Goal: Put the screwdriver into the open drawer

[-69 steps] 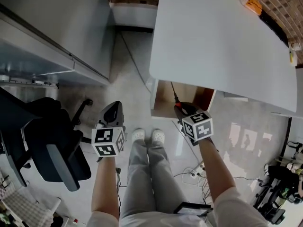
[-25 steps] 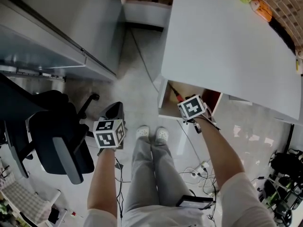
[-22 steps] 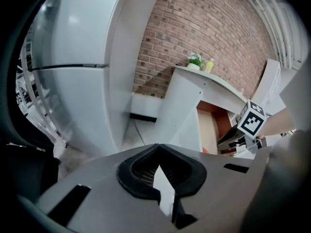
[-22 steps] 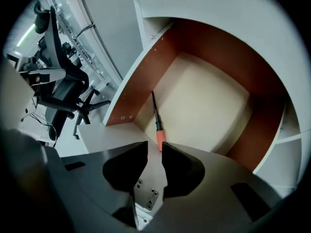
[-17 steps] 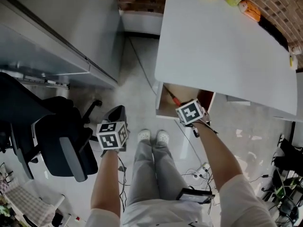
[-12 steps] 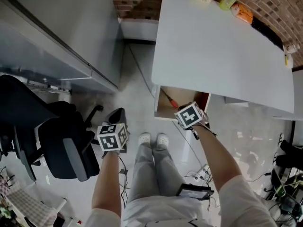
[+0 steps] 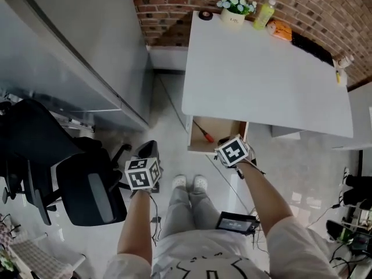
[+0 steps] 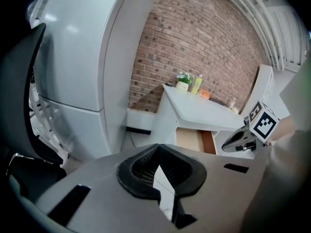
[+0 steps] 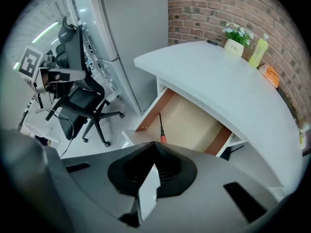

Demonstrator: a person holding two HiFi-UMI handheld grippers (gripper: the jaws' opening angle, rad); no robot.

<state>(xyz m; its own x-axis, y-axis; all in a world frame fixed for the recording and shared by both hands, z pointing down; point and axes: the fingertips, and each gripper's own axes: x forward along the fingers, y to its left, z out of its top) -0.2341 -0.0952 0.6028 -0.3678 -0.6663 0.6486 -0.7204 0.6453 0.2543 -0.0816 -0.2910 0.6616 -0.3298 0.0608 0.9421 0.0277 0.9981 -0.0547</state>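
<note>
Screwdriver (image 9: 162, 130): we see it lying in the open drawer (image 9: 194, 123), just ahead of our right gripper (image 9: 153, 171).
Right gripper: jaws together, empty.
Left gripper (image 8: 160, 174): jaws together, empty, well left of the drawer.

Soft, even light brightens the white rectangular desk top (image 7: 261, 80); beneath it lies dim shadow. Both gripper views bend strongly, corners black, foreground blurred.

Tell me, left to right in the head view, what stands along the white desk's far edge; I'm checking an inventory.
Small black round object → white pot of white flowers → yellow-green plastic bottle → orange packet → small pale object at the right corner, too small to identify.
</note>
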